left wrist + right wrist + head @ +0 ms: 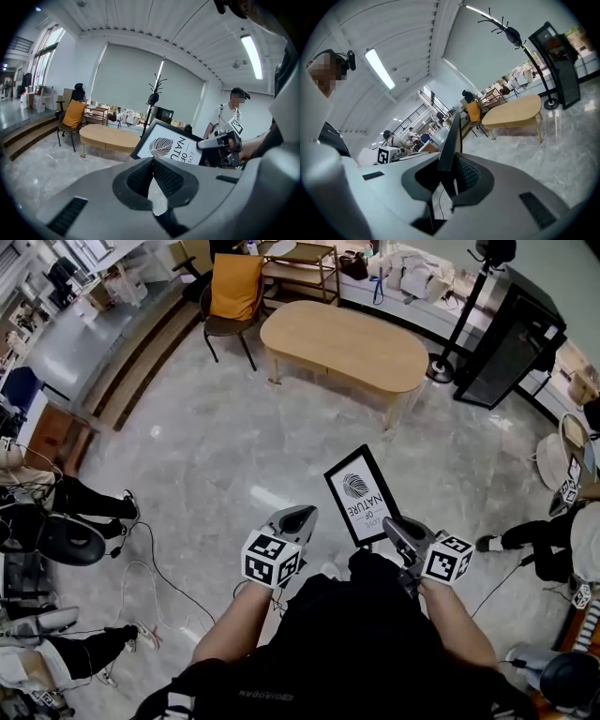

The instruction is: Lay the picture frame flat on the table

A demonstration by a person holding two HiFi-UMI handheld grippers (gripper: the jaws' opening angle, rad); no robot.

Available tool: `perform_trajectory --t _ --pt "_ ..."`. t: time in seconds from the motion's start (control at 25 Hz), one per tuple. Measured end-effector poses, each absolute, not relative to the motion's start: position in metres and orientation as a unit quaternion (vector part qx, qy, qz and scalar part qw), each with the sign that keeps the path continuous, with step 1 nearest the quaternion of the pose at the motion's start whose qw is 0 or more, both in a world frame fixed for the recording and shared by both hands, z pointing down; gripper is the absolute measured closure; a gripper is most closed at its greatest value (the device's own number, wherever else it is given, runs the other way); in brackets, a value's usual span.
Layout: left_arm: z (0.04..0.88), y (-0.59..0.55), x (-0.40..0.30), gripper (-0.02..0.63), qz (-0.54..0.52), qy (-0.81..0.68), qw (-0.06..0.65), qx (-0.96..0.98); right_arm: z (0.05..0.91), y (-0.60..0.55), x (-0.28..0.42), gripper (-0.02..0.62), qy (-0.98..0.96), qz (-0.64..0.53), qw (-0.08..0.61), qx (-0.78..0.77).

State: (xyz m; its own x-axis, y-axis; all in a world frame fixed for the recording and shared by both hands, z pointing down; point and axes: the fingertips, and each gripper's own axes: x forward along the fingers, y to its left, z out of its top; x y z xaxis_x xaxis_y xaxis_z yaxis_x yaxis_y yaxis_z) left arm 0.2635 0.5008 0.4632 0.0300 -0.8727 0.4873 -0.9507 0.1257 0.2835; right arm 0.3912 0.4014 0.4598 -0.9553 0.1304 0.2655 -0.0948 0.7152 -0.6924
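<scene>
Our right gripper [450,166] was clamped on the picture frame [361,495], its two pads pressed against the thin black edge, which ran edge-on up between them in the right gripper view. From the head view we saw that the grip sat at the frame's lower right corner. The frame was carried in the air over the grey marble floor [234,456], standing nearly upright with a slight tilt. Its white print showed a dark leaf-like oval and the words "OF NATURE". A smaller line beside them was, we thought, too fine to read.

Our left gripper [152,161] was just beside the frame on its left, apart from it. Its jaws were closed together with nothing between them.

The frame was well apart from the oval wooden table [342,343], which stood ahead of us across open floor with a bare top. Behind the table's left end we saw a chair [234,287] draped in orange cloth, and behind that a low wooden shelf [300,268]. To the table's right stood a black coat stand [469,306] and a dark cabinet [511,338].

Cables [150,568] trailed over the floor at our left, near seated people [84,498] along that edge. In the left gripper view another person [229,115] stood beyond the frame.
</scene>
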Motion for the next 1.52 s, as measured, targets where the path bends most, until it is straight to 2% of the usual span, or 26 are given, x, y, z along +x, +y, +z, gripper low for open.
perform_trajectory --t 0.48,0.72,1.04,1.52 --pt "0.471 0.463 0.182 0.601 0.099 -0.705 0.302 0.634 0.479 0.326 0.28 0.554 -0.91 0.389 0.141 -0.024" --pt "0.454 0.374 0.112 0.601 0.112 -0.709 0.293 0.632 0.465 0.249 0.213 0.554 -0.91 0.397 0.117 -0.034" --pt "0.455 0.254 0.067 0.601 0.119 -0.693 0.279 0.654 0.479 0.136 0.182 0.554 -0.908 0.402 0.12 0.001" --pt "0.489 0.181 0.013 0.601 0.134 -0.653 0.312 0.677 0.506 0.074 0.141 0.554 -0.891 0.438 0.105 0.051"
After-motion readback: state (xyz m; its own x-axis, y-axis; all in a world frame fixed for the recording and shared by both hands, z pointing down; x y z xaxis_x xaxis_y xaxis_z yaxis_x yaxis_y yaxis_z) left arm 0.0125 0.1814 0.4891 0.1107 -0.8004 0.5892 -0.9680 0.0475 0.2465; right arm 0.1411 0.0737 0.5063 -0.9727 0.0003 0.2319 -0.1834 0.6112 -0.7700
